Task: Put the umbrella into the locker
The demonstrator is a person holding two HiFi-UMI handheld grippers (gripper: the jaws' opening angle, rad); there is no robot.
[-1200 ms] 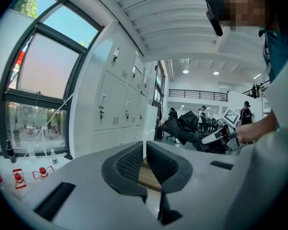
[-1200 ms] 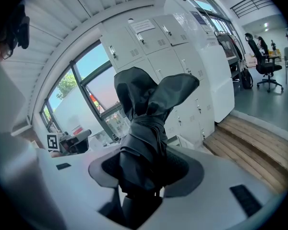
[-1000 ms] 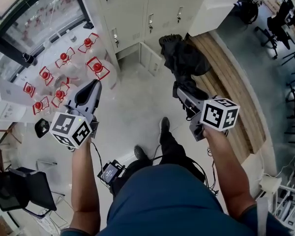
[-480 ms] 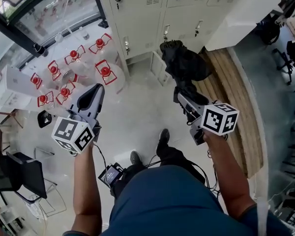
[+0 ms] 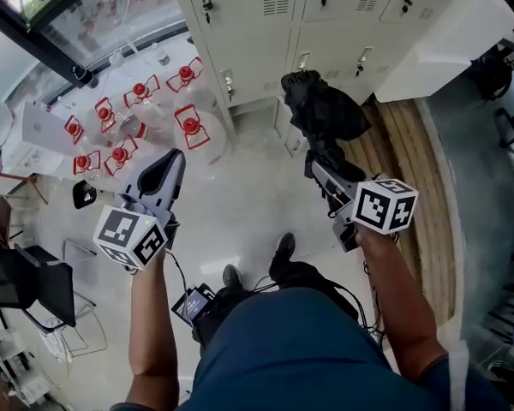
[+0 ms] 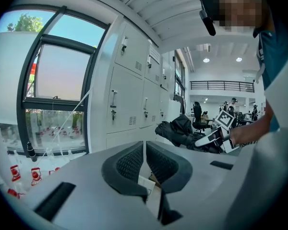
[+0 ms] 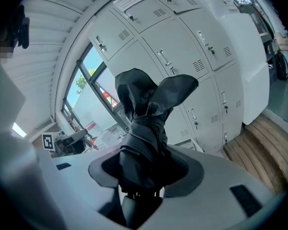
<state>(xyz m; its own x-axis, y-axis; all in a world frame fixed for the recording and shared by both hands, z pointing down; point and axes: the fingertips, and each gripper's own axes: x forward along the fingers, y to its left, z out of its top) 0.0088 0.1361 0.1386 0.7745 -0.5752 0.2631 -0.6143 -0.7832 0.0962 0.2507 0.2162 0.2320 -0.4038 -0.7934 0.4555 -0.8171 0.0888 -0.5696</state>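
Observation:
A folded black umbrella [image 5: 319, 110] sticks out ahead of my right gripper [image 5: 324, 166], which is shut on its lower end. In the right gripper view the umbrella [image 7: 146, 128] fills the gap between the jaws of the right gripper [image 7: 146, 174] and its loose canopy flares above. My left gripper [image 5: 171, 163] is shut with nothing between its pads; in the left gripper view, the left gripper [image 6: 145, 163] points at the lockers [image 6: 129, 99]. The bank of pale grey lockers [image 5: 270, 15] stands ahead with all visible doors closed. From the left, the umbrella [image 6: 180, 130] shows at right.
Several clear bottles with red caps [image 5: 137, 114] stand on the floor by the window at left. A wooden platform [image 5: 420, 169] runs along the right, with a white cabinet [image 5: 437, 32] behind. A black chair [image 5: 26, 285] sits at the lower left.
The lockers have come lower and nearer in the head view. Both grippers have travelled toward them, the right one still gripping the umbrella.

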